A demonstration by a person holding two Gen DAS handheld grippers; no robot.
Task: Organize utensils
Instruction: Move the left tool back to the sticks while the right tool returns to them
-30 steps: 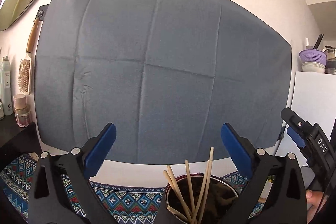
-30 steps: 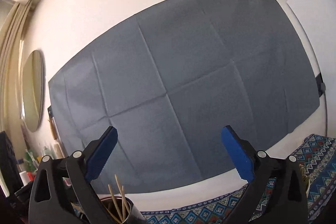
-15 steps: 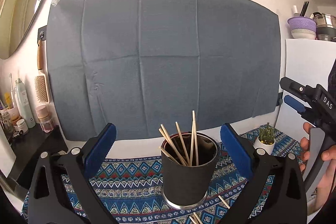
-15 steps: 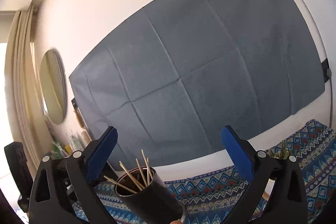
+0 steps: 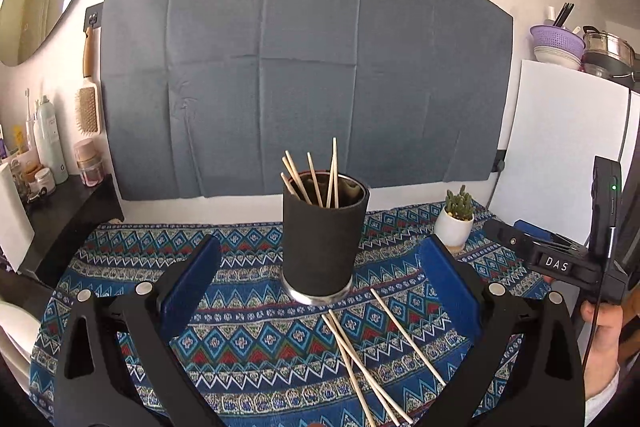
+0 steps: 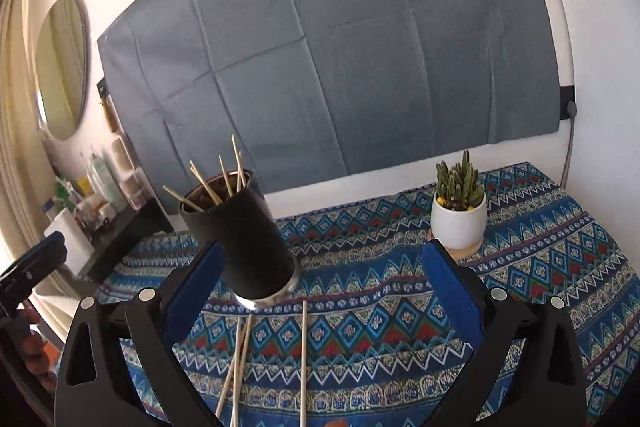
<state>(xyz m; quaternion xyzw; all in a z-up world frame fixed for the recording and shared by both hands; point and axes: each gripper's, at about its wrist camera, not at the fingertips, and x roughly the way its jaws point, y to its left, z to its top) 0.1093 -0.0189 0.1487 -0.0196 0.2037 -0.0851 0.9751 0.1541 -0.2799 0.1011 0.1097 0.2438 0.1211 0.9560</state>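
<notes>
three loose chopsticks (image 5: 362, 359) lay on the patterned cloth (image 5: 248, 327) before the black cup (image 5: 322, 239); left gripper (image 5: 320, 291) and right gripper (image 6: 320, 291) both gaped empty.

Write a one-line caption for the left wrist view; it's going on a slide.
Open left gripper facing a black cup of wooden sticks, with loose sticks on the patterned cloth.

Left hand-held gripper (image 5: 320, 283): blue-padded jaws spread wide, nothing between them, pointing forward and slightly down. Right hand-held gripper (image 6: 320, 283): jaws likewise spread wide, empty, angled down. Person's right hand (image 5: 604, 331) grips its handle.
</notes>
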